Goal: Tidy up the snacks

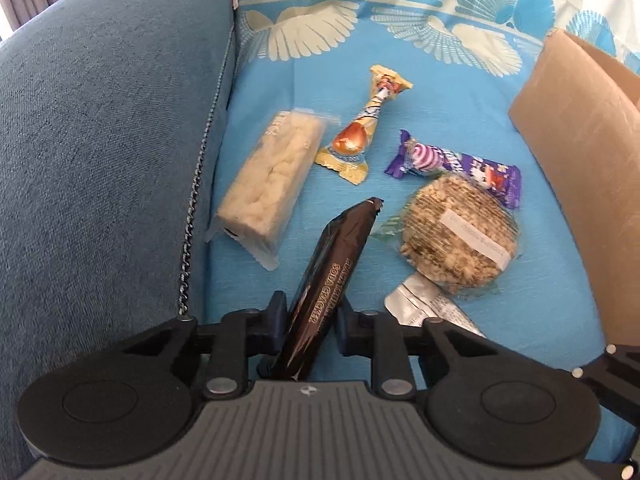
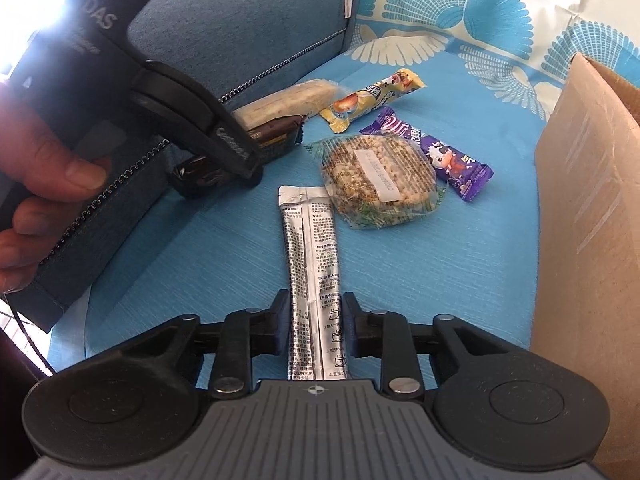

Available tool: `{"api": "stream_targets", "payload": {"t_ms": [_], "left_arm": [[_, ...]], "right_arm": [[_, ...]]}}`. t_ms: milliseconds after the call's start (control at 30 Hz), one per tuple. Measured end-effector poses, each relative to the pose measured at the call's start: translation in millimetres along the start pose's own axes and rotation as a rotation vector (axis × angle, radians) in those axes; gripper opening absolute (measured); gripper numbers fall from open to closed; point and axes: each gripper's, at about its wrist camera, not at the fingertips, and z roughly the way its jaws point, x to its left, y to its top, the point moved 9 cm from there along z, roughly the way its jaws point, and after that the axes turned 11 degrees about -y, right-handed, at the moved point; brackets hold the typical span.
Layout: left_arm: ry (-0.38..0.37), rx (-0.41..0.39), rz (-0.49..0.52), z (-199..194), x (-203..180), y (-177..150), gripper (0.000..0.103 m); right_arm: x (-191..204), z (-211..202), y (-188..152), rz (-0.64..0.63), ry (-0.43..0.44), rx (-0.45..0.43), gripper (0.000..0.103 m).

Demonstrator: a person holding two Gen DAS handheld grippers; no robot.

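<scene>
Blue denim sofa armrest (image 1: 100,160) along left edge of blue patterned seat cover (image 1: 440,120); brown cardboard box (image 2: 588,220) at right edge, interior hidden. Pick-up step, judged: left gripper (image 1: 308,320) clamped on dark brown soda-cracker packet (image 1: 332,272), right gripper (image 2: 316,320) clamped on silver foil sachet (image 2: 310,240). Next: transfer boxward. Sachet print illegible.

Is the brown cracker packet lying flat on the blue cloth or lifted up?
Lifted. The soda cracker packet is clamped in the left gripper and tilts up off the blue cloth, beside the cushion.
</scene>
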Motion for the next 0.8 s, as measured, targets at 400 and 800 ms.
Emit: {"api": "stream_targets", "payload": {"t_ms": [400,800], "left_arm": [[-0.129,0.043,-0.119,-12.9,-19.6,-12.7,0.017],[-0.159,0.023,-0.19,-17.7,-21.9,-13.2,0.04]], "right_arm": [[-4.1,-15.5,-3.9,-0.009,-0.033,-0.003,0.024],[-4.3,-5.1,-7.2,0.052,0.003,0.042,0.033]]}}
